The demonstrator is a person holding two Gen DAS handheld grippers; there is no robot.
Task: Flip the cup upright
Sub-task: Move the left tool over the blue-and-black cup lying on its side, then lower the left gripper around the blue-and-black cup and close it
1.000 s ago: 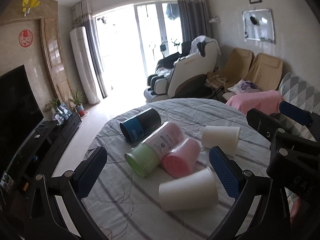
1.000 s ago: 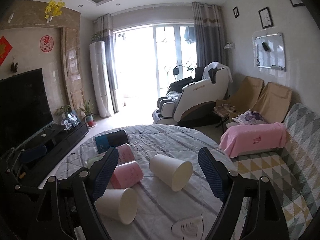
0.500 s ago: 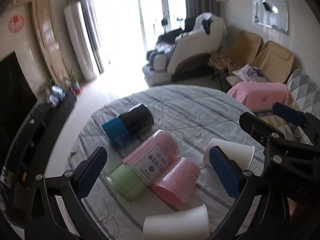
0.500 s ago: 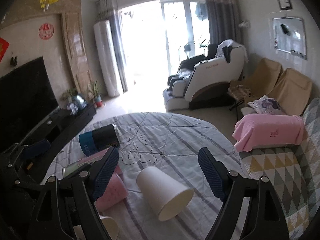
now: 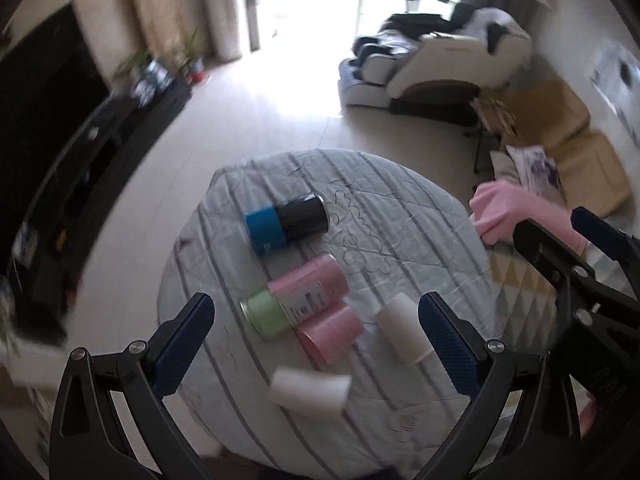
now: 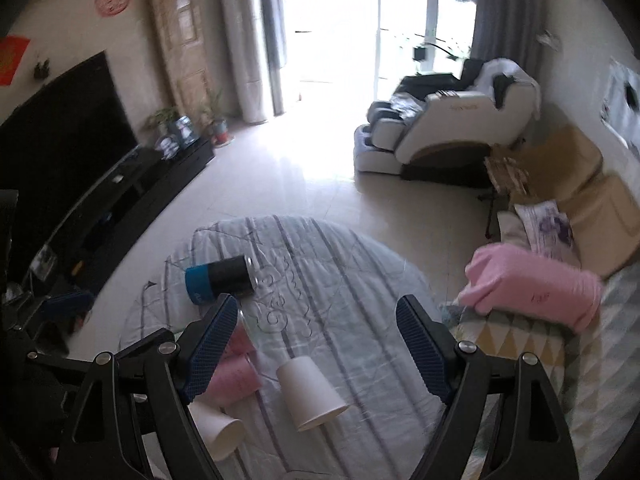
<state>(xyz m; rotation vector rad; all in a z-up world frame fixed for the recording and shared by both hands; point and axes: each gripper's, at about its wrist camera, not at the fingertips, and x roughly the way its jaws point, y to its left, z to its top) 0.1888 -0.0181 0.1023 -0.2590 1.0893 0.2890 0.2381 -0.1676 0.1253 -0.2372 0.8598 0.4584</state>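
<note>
Several cups lie on their sides on a round table with a striped grey cloth (image 5: 400, 208). A white paper cup (image 5: 308, 390) lies nearest me in the left wrist view, another white cup (image 5: 402, 332) to its right, also in the right wrist view (image 6: 310, 392). A pink cup (image 5: 330, 334), a pink bottle with a green lid (image 5: 296, 300) and a black and blue cup (image 5: 286, 226) lie further back. My left gripper (image 5: 316, 340) is open, high above the cups. My right gripper (image 6: 316, 344) is open above the white cup.
A pink towel (image 6: 532, 288) lies over a patterned sofa to the right of the table. A TV cabinet (image 6: 132, 196) stands on the left, a massage chair (image 6: 448, 132) at the back. Bare floor lies beyond the table.
Both grippers have risen and tilted down, so the table and cups look smaller and are seen more from above. The cups have not moved. Both stay open.
</note>
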